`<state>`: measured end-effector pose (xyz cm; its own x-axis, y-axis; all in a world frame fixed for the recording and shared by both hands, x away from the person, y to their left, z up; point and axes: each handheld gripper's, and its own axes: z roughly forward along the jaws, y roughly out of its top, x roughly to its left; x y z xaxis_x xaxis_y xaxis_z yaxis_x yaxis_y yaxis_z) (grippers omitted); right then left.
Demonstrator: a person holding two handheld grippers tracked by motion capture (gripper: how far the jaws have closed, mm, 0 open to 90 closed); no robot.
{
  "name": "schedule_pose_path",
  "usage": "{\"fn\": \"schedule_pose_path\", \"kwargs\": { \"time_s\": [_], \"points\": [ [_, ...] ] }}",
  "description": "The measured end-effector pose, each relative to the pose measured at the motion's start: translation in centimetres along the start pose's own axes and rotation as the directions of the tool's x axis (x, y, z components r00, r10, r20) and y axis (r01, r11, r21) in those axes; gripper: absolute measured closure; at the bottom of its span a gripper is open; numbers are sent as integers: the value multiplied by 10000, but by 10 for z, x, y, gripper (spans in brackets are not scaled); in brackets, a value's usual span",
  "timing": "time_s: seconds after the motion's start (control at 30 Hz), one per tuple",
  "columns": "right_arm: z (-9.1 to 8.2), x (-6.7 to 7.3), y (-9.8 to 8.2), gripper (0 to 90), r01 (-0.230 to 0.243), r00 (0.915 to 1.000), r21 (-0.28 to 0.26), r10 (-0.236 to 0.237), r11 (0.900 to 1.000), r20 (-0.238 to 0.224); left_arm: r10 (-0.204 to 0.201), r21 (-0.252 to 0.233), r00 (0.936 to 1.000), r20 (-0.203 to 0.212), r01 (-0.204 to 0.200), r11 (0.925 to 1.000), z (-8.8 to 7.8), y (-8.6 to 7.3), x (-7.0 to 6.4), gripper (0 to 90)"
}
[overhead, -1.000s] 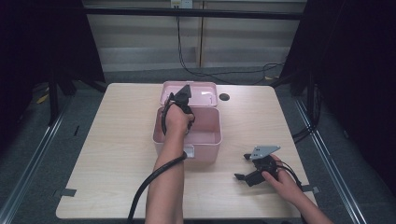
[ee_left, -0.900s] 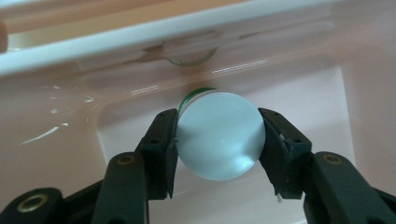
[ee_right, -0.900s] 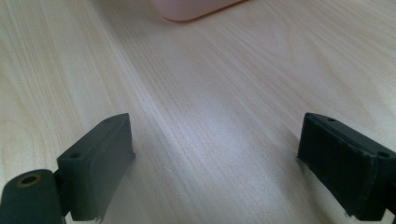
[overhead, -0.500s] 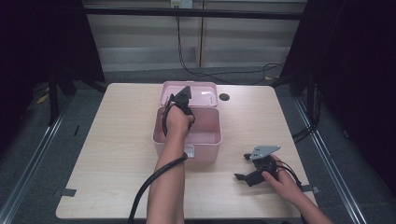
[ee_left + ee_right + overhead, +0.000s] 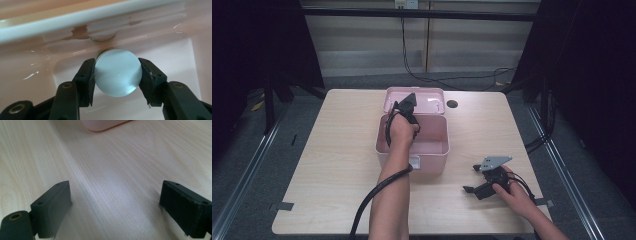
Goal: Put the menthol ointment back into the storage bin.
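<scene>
We see a pink box (image 5: 432,145) standing open near the middle of the table (image 5: 337,150), its lid (image 5: 427,100) tilted back on the far side; its walls are smooth and glossy, its corners rounded; a pale clasp shows on its near wall. Inside it, in the left gripper view, we find a round pale blue-white disc (image 5: 117,72), flat-faced and matte, standing on edge close to the box's inner wall; it is pinched at its left and right rims between the two black jaws of the left gripper (image 5: 117,75).
</scene>
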<state>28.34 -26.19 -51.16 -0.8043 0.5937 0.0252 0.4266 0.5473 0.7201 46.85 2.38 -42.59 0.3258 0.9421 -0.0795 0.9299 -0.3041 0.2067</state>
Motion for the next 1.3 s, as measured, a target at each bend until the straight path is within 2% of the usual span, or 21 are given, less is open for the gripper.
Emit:
{"fn": "schedule_pose_path", "kwargs": {
  "time_s": [0.27,0.37,0.53,0.6,0.7,1.17,1.3],
  "points": [
    [0,0,0,97,-2,10000,1,2,10000,0,20,-136,10000,-52,-21,9999,1,0,0,500],
    [0,0,0,97,-5,10000,1,5,10000,-1,139,-116,9999,-4,-139,9998,2,0,0,499],
    [0,0,0,97,-1,10000,1,1,10000,-1,56,-254,9999,-140,-59,9997,2,-1,-1,493],
    [0,0,0,97,-3,10000,0,3,10000,-2,172,-251,9998,-84,-174,9995,0,0,0,493],
    [0,0,0,97,-3,10000,0,3,10000,-1,60,-302,9999,-92,-63,9995,-2,0,0,491],
    [0,0,0,97,9,10000,-4,-9,10000,5,143,-114,9999,85,-142,9998,-10,-2,5,441],
    [0,0,0,97,7,10000,-2,-7,10000,12,0,-76,9999,142,1,10000,-15,-4,6,426]
  ]
}}
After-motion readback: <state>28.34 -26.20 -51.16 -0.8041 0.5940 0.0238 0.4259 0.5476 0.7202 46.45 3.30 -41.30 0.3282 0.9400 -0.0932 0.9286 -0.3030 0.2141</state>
